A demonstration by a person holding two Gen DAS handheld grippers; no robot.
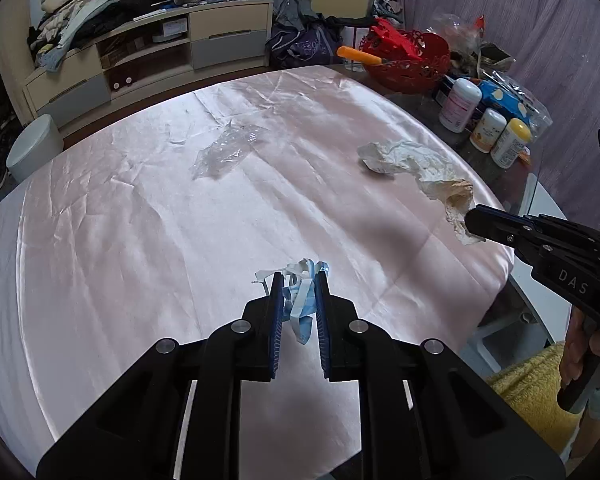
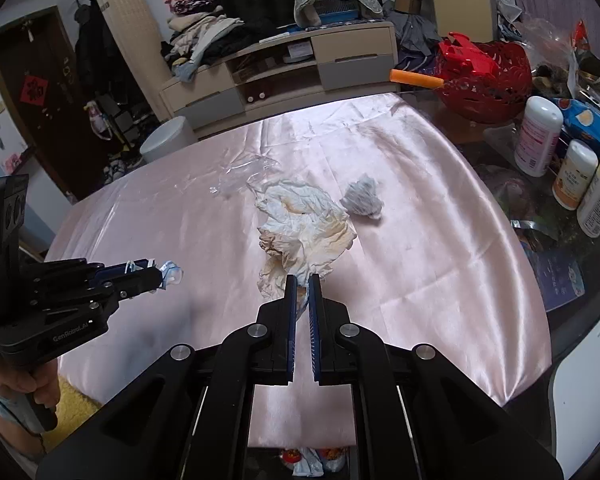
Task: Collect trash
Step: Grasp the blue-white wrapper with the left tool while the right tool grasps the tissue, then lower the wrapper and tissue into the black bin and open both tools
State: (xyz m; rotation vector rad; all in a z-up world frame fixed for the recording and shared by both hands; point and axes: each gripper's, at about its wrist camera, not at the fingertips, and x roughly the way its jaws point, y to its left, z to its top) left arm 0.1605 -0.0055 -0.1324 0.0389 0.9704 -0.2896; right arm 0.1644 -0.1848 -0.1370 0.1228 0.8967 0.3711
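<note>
My left gripper (image 1: 299, 276) is shut on a crumpled blue and white face mask (image 1: 300, 300), held just above the pink satin cloth (image 1: 140, 240). The right wrist view shows this gripper (image 2: 158, 274) at the left with the mask (image 2: 173, 273) poking out of its tips. My right gripper (image 2: 302, 278) is shut on the near edge of a stained, crumpled paper towel (image 2: 304, 224), which hangs from its tips (image 1: 470, 218) in the left wrist view. A small grey-white paper ball (image 2: 362, 200) and a clear plastic wrapper (image 1: 228, 148) lie on the cloth farther away.
A red basket (image 2: 484, 88), several white bottles (image 2: 538, 136) and snack packets crowd the table's right side. A white round bin (image 2: 166, 142) stands on the floor beyond the far edge, before a cluttered TV cabinet (image 2: 280, 72). A yellow cushion (image 1: 532, 384) sits near the person's hand.
</note>
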